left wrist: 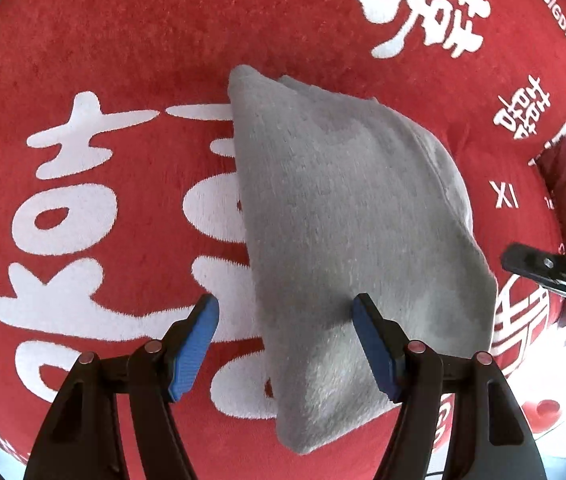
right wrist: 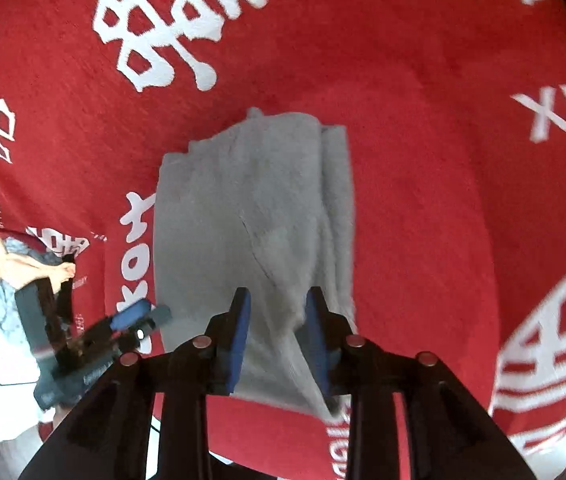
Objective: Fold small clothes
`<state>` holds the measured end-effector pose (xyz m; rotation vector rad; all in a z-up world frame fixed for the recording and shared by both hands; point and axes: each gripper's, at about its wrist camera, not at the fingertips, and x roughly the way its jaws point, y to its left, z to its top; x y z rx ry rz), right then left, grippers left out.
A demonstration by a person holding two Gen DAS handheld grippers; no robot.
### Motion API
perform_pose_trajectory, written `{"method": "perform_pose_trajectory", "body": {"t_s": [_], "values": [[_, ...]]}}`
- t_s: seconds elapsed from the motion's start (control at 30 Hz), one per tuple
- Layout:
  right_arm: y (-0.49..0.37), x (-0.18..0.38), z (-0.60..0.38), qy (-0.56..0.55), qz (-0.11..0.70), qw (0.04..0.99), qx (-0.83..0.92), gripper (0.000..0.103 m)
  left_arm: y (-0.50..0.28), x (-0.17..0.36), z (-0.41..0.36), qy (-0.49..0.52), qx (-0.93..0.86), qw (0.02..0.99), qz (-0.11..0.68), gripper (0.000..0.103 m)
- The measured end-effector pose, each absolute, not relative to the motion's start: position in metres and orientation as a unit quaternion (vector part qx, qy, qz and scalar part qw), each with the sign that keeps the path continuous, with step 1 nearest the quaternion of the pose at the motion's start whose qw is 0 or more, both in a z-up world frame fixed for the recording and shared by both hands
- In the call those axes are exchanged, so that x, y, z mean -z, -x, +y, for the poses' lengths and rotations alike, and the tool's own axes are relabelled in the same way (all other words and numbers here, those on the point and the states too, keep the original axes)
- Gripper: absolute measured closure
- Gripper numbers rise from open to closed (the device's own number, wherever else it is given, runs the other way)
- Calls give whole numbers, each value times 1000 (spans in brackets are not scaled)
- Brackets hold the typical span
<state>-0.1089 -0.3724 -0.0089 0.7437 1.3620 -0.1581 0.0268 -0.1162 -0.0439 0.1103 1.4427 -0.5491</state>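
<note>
A small grey fleece garment (left wrist: pixel 347 216) lies folded into a narrow wedge on a red cloth with white characters (left wrist: pixel 123 40). My left gripper (left wrist: pixel 285 308) is open and empty, its blue pads straddling the garment's near left edge from above. In the right wrist view the same garment (right wrist: pixel 251 208) shows as a folded strip. My right gripper (right wrist: pixel 277 300) hovers partly open over its near end, with a raised fold of cloth between the pads. The left gripper also shows at the left of the right wrist view (right wrist: pixel 139 316).
The red cloth (right wrist: pixel 423 200) covers the whole work surface and drops off at the near edge. The right gripper's black tip shows at the right edge of the left wrist view (left wrist: pixel 551 272). A person's bare feet and a pale floor (right wrist: pixel 23 268) lie at the left.
</note>
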Motion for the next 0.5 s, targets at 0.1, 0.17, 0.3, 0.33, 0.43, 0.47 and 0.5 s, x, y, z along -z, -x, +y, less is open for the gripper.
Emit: {"method": "perform_pose_trajectory", "body": {"t_s": [0.1,0.17,0.3,0.33,0.43,0.47,0.5], "values": [[94,39,-378,-355,633,682,87,71,-28,44,-120,-49,246,716,652,33],[89,56,-384,-393,632,662,91,71,-27,45,-123,-51,246,716,651,33],[102,75,-403,-490,597,630,82,71,-27,47,-125,-51,247,715,652,33],[104,75,-406,-510,586,626,72,69,-28,48,-125,-51,247,714,653,33],[101,73,-404,-516,581,627,44,73,-28,49,-126,-50,246,713,655,33],[99,71,-401,-504,586,633,44,82,-28,49,-127,-51,245,713,655,33],[95,70,-398,-492,589,640,44,90,-28,50,-128,-52,245,713,654,33]]}}
